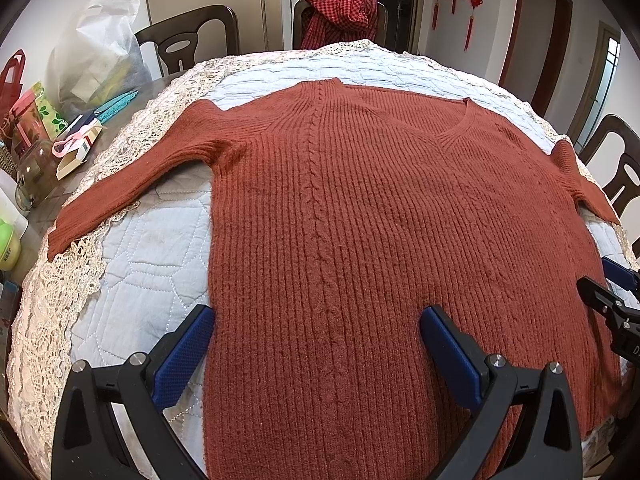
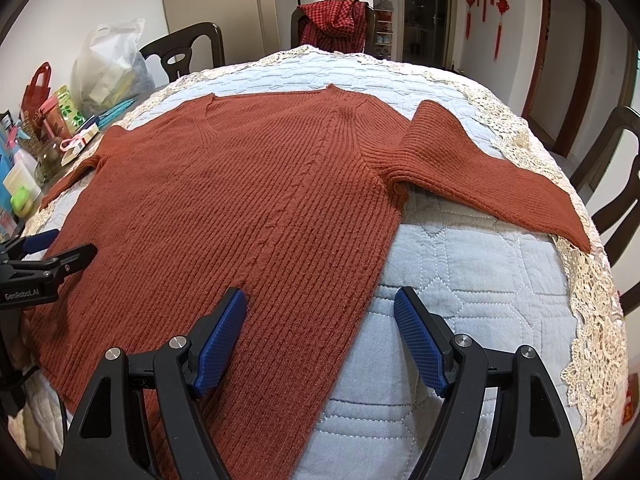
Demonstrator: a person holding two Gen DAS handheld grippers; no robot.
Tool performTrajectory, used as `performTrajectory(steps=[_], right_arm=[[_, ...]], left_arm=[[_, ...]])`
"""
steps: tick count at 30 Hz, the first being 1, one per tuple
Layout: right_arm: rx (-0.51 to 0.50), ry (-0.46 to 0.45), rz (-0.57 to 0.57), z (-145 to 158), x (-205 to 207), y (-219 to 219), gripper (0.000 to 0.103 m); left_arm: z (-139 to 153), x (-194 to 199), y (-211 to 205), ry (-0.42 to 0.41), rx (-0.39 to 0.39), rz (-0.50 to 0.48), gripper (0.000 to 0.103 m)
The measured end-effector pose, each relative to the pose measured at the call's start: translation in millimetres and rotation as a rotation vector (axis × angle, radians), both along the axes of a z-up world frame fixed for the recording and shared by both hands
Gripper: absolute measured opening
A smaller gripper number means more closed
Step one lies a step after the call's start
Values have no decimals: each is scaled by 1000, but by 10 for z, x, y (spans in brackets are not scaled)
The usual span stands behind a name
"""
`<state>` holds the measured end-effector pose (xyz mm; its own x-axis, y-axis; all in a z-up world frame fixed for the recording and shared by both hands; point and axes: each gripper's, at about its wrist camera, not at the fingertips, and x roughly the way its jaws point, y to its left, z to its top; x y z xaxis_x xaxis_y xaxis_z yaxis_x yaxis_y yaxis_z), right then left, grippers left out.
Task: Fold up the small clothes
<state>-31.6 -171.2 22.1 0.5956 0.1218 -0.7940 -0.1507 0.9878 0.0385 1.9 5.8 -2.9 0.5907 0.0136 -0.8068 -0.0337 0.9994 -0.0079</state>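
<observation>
A rust-red ribbed sweater point(image 1: 360, 208) is spread flat, sleeves out, on the quilt-covered counter point(image 1: 152, 248). The left gripper point(image 1: 318, 344) is held wide open over its near left edge; the right gripper point(image 2: 320, 324), equally spread, straddles the near right edge, nothing gripped.

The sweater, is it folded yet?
Not yet. The sweater lies flat on the quilt, both sleeves spread out, so laying it out looks done. The left tool and right tool are open near its bottom edge, holding nothing. All the folds are left.
</observation>
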Motion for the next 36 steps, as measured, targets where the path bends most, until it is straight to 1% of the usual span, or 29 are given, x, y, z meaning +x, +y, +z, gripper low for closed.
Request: performTrajectory(steps=[12,36], right_arm=[[14,13,-2,1,14,-12,77],[4,36,0,4,39,-6,78]], left_arm=[[-2,-16,-8,-3,-1,4,103],[11,4,-4,14,1,4,103]])
